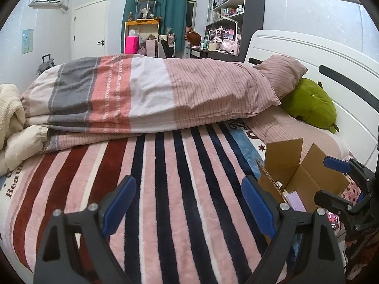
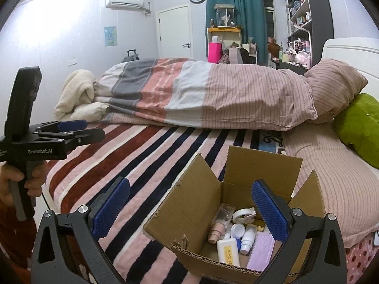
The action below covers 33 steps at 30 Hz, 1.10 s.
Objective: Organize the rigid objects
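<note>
A cardboard box (image 2: 214, 215) of small toiletries sat open on the striped blanket (image 2: 151, 165) at the lower centre of the right wrist view, its flaps splayed outward. Inside lay a white bottle with orange lettering (image 2: 228, 252), a lilac carton (image 2: 260, 252), a roll of tape (image 2: 244, 214), a pink capped tube (image 2: 216, 233) and several small white jars and bottles packed close together.

The likeliest trouble, judging from the layout, was the soft bedding: the box rested on plush fabric rather than a firm surface, so a push on a raised flap could tip it and spill the contents toward the bed's edge. The items were crowded, and a wide-set finger reaching in could snag the near corrugated flap or nudge a neighbour instead of the piece wanted.

The right gripper (image 2: 190, 210) was poised above and just in front of the box, its blue pads (image 2: 268, 213) spread wide, the right pad over the box's interior and the left one over the blanket, holding nothing. The left gripper (image 1: 189, 203), seen at the left edge of the right wrist view in a bare hand (image 2: 14, 175), was held level over the blanket, well apart from the box; in its own view its fingers were also wide apart and empty, the box (image 1: 305, 179) at lower right.
</note>
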Motion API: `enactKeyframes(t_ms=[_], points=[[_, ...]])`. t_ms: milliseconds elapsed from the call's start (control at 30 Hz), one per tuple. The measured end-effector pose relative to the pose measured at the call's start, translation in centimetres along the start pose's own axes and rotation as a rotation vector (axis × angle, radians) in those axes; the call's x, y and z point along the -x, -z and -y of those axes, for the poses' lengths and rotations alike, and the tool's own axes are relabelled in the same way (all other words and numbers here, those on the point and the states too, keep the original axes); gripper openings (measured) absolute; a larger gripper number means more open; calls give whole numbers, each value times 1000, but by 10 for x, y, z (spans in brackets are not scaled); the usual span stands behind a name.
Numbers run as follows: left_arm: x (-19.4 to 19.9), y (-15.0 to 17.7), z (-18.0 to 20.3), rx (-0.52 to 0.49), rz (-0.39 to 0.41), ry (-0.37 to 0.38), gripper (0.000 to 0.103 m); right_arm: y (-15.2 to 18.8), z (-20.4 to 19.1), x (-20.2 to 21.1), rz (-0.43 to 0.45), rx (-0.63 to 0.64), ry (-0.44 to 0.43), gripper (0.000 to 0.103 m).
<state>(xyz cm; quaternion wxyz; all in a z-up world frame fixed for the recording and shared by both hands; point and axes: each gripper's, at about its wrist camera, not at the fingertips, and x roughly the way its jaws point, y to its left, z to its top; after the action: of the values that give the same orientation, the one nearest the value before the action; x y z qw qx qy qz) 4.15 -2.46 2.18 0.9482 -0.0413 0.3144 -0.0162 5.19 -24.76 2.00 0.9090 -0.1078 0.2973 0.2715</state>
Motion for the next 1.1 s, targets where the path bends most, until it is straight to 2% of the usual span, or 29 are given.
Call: enactKeyframes(t_ms=[1100], points=[[2, -2, -2, 0, 8, -14, 89, 3, 0, -4, -20, -22, 12, 103]])
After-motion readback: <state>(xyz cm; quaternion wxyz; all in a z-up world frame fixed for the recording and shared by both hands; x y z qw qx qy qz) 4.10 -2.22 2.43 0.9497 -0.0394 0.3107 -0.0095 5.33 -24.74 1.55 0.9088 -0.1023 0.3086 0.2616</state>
